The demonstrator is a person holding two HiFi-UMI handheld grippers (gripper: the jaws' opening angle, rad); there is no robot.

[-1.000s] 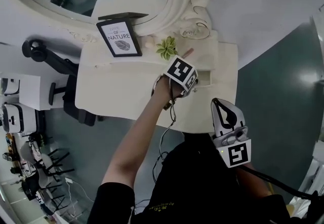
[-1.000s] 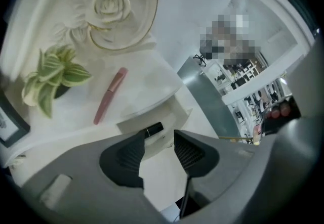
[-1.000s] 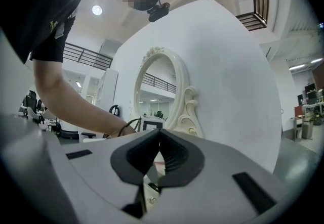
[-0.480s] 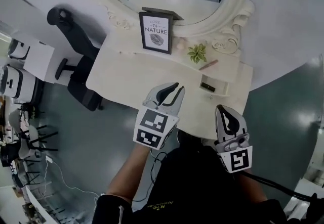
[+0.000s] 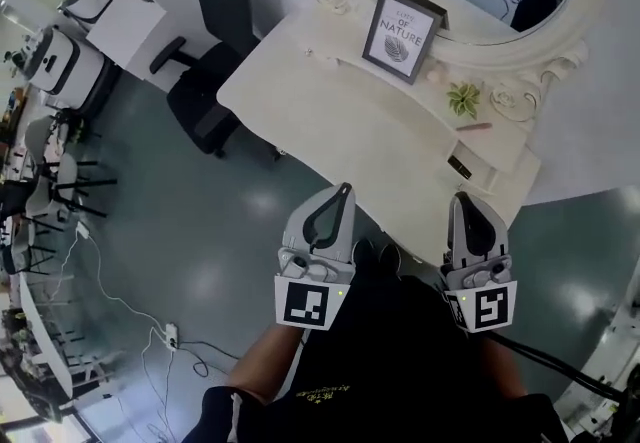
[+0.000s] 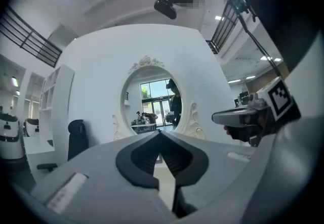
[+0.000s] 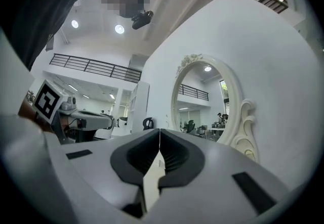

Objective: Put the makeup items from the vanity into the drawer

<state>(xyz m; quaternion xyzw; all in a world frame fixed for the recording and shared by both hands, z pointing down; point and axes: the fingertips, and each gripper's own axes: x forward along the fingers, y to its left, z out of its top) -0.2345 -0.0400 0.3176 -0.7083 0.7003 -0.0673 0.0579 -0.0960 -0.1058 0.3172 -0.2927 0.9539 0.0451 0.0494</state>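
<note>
Jaws of the left gripper (image 5: 344, 191) have just been closing and are seen pressed together, nothing between them. The right gripper (image 5: 463, 199) is likewise closed and empty. Both are held off the near edge of the vanity (image 5: 330, 121). A pink makeup stick (image 5: 473, 127) is seen at its far right, beside the plant (image 5: 463, 98).

A person is wearing black, with grey gear.
Their top (image 5: 400, 371) is showing small yellow lettering; the grey left gripper (image 5: 345, 191), empty jaws just closing, and right gripper (image 5: 462, 199) are bearing black-and-white marker cubes (image 5: 312, 302), a black cable (image 5: 560, 365) trailing off the right.
</note>
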